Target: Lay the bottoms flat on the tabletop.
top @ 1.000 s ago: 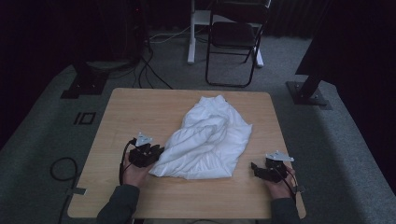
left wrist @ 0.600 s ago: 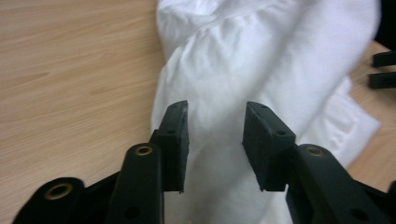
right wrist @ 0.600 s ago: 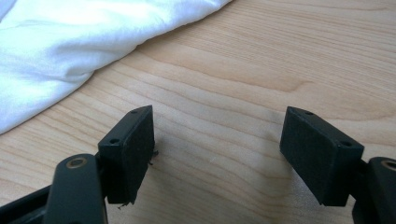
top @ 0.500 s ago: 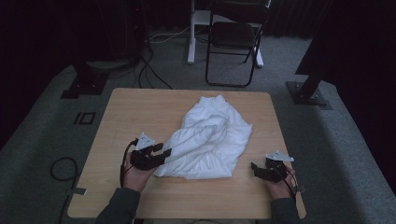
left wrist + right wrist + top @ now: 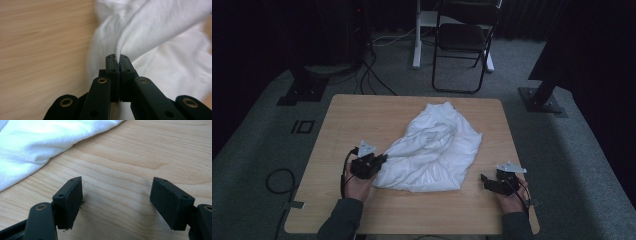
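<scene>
white cloth (image 5: 432,150) crumpled mid-table (image 5: 362,115) | left gripper (image 5: 117,58) just closed, pinching near-left cloth edge | right gripper (image 5: 116,202) wide, empty, resting apart | done: first grasp; left: second grasp, spreading or folding

Crumpled white cloth (image 5: 432,150) lies heaped mid-table, its left edge pinched.

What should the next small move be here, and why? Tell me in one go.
Probably bring the right gripper in to the near edge of the white cloth and pinch it. The left gripper has just closed on a fold of the cloth, while the right gripper's jaws stand open over bare wooden table, apart from the cloth, which lies crumpled and needs a second hold.
</scene>
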`<state>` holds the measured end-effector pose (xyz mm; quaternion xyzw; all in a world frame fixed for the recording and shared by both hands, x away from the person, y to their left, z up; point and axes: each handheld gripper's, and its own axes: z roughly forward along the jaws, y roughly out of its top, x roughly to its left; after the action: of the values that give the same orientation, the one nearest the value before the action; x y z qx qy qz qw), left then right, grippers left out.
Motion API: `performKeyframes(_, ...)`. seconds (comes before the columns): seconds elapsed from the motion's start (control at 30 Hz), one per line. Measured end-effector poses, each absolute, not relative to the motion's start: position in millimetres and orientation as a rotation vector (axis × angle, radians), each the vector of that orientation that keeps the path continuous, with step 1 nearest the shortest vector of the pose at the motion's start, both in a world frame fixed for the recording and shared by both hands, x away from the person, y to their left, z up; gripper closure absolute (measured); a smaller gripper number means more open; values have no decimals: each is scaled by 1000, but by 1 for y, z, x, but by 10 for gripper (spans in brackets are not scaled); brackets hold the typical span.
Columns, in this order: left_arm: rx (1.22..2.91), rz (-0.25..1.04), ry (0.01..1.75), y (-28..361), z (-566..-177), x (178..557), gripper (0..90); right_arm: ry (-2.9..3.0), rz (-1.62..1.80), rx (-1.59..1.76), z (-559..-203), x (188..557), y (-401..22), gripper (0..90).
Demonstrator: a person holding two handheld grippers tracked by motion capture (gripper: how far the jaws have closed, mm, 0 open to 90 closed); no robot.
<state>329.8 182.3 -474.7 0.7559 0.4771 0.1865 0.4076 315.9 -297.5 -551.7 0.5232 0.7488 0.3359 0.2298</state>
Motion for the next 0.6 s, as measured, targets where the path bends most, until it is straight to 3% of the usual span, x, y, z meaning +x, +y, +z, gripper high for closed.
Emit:
performKeyframes(0.17, 1830, 479, 1372, 222, -487, 333, 886, 2060, 924, 1440, -552, 316, -297, 257)
performKeyframes(0.37, 1834, 390, 1538, 249, -521, 333, 876, 2060, 924, 1439, -552, 316, -297, 257)
performKeyframes(0.53, 1832, 412, 1459, 244, -516, 333, 626, 2060, 924, 1439, -552, 316, -297, 257)
performKeyframes(0.6, 1823, 427, 1416, 239, -506, 336, 564, 2061, 924, 1439, -552, 316, -298, 257)
